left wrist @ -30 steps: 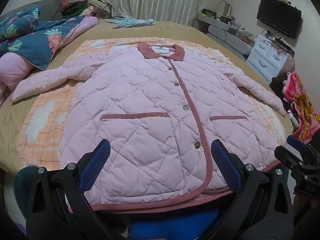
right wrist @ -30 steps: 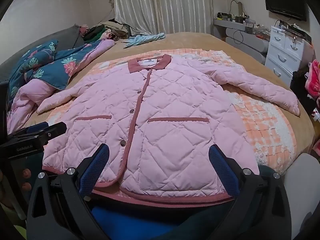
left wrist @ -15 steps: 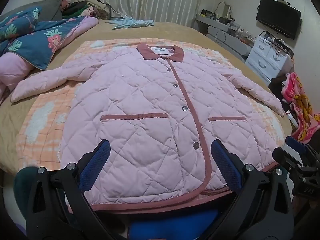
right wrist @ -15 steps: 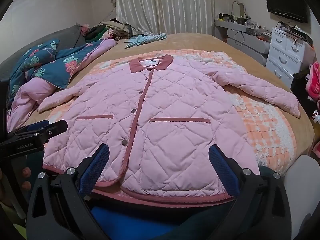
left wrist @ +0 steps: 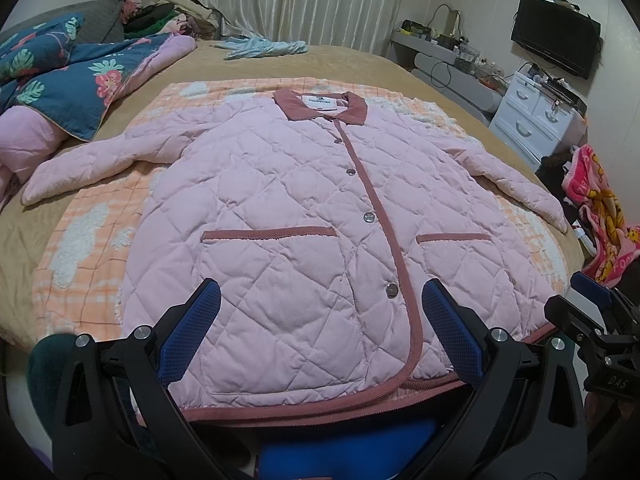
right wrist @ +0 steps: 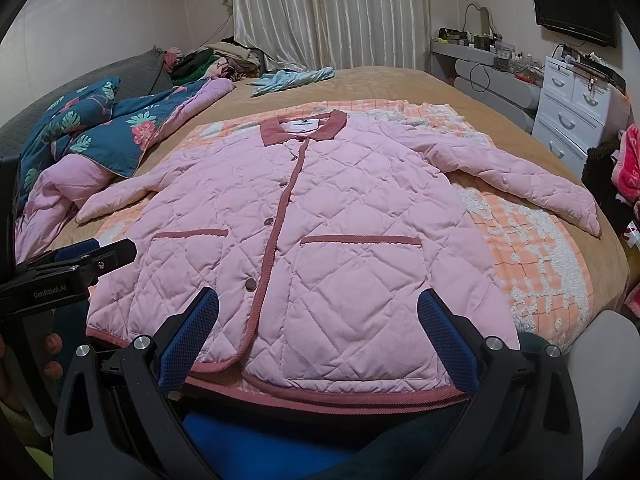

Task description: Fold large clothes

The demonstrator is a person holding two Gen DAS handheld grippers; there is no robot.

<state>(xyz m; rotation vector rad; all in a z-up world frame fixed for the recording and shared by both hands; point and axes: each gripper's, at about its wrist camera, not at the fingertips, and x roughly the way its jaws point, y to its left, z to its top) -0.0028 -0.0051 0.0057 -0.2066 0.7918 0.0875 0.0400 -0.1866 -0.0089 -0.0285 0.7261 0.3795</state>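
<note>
A pink quilted jacket [left wrist: 288,208] with dark pink collar and trim lies flat and buttoned on an orange checked blanket [left wrist: 92,240], sleeves spread out to both sides. It also shows in the right wrist view [right wrist: 340,220]. My left gripper [left wrist: 320,316] is open and empty, held above the jacket's hem near its left half. My right gripper [right wrist: 318,320] is open and empty above the hem near the right half. The right gripper's tip shows at the right edge of the left wrist view [left wrist: 592,320]; the left gripper shows at the left in the right wrist view [right wrist: 76,264].
A blue floral quilt [left wrist: 72,76] and pink bedding lie at the bed's left. A light blue garment [left wrist: 264,46] lies at the far end. White drawers [left wrist: 536,116], a TV [left wrist: 556,32] and a pink towel [left wrist: 600,216] stand to the right.
Both grippers have drifted slightly; the view of the jacket has shifted a little. The jacket lies as before and both grippers stay open.
</note>
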